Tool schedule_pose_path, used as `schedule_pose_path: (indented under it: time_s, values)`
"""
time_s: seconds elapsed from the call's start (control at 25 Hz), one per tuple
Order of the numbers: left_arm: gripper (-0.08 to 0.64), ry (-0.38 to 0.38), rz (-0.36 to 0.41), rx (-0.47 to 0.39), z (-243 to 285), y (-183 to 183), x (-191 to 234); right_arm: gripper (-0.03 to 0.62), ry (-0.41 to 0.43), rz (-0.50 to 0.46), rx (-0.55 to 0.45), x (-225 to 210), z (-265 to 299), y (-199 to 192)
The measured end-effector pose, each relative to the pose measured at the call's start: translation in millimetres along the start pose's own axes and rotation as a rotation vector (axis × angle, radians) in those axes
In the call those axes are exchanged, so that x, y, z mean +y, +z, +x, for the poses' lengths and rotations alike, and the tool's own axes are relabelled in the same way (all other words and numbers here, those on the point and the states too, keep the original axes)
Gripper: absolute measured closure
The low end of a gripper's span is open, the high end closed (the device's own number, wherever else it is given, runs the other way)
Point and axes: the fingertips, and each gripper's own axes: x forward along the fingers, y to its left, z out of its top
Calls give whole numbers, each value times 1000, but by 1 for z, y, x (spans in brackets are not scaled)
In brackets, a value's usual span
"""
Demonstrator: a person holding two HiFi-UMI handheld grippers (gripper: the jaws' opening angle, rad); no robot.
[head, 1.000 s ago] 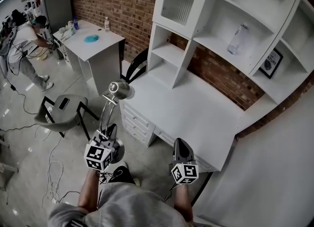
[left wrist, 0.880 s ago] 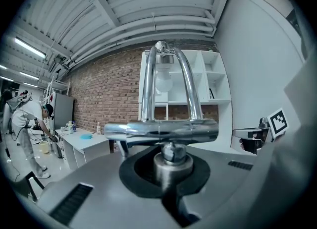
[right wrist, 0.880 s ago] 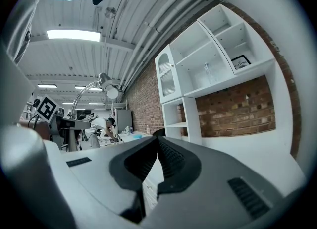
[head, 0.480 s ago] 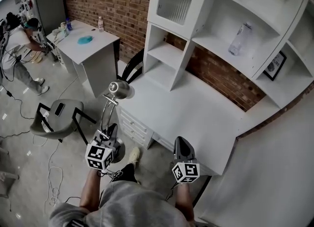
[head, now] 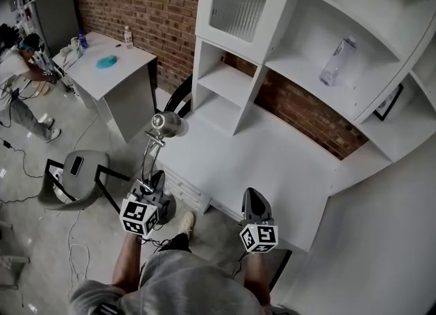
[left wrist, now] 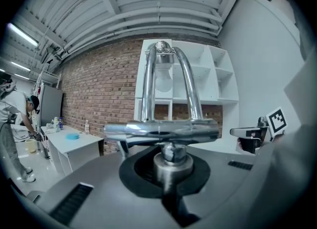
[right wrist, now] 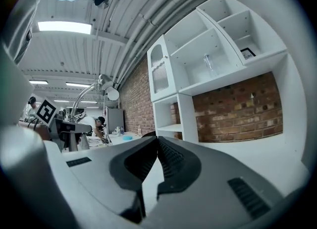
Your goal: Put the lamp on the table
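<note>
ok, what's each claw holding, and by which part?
Left claw is shut on the lamp, at the short post under its cross bar. Right claw is shut, empty.

The lamp (head: 167, 125) is shiny chrome. The desk (head: 272, 163) and shelves (head: 225, 78) are white against a red-brick wall (head: 157, 0). The left gripper (head: 151, 183) and right gripper (head: 253, 196) are dark grey, their cubes marked with black-and-white squares. Upper left, a turquoise patch (head: 105, 63) lies on a white side table (head: 129, 61).

Grey top (head: 182, 285); marker-cubed grey left tool (head: 152, 181), right tool (head: 252, 196).
</note>
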Motion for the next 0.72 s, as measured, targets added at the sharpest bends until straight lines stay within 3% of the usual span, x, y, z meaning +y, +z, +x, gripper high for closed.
schedule_pose_path:
  time_s: [0.36, 0.72]
  values:
    - [560, -61, 15, -29, 76, 22, 27, 569, -45, -9, -5, -24, 63, 16]
    - [560, -109, 30, 7, 147, 18, 52, 569, -92, -10, 1, -47, 120, 17]
